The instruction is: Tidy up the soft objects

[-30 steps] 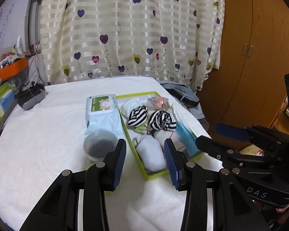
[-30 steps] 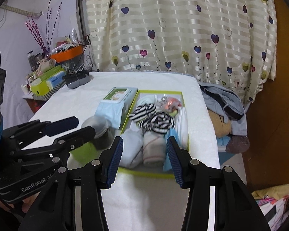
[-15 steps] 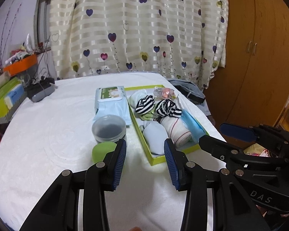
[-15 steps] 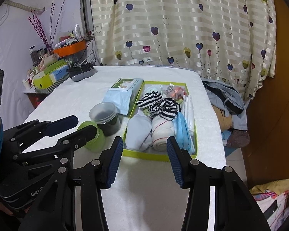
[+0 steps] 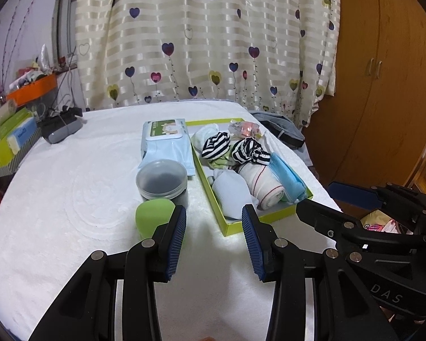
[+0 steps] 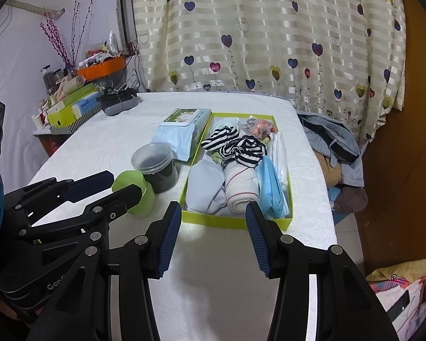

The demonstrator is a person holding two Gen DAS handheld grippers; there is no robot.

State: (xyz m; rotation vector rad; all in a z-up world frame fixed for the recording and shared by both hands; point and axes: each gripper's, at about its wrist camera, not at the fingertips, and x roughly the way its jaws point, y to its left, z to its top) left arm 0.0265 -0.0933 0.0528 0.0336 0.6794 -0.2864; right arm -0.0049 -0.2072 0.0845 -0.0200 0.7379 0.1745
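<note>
- The left gripper hangs over the white table with its jaws spread wide and nothing between them; its blue pads are bare.
- The right gripper is likewise released and empty, held just short of the near end of the green box.
- The green box is the landmark: a shallow tray lying lengthwise on the table, packed with soft things.
- At the near end of the box sit a pale blue sock bundle, a white roll with a red stripe and a folded blue cloth, side by side.
- Mid-box, two black-and-white striped socks lie on top of the pile.
- At the far end of the box is a small crinkled packet, possibly wrapped sweets; it is too small to tell.
- Just left of the box lies a pack of wipes, with a clear jar of dark contents at its near end.
- Nearer than the jar, a green cup sits beside the left gripper's pad.
- Far left of the box, at the table's edge, rests a grey device.
</note>
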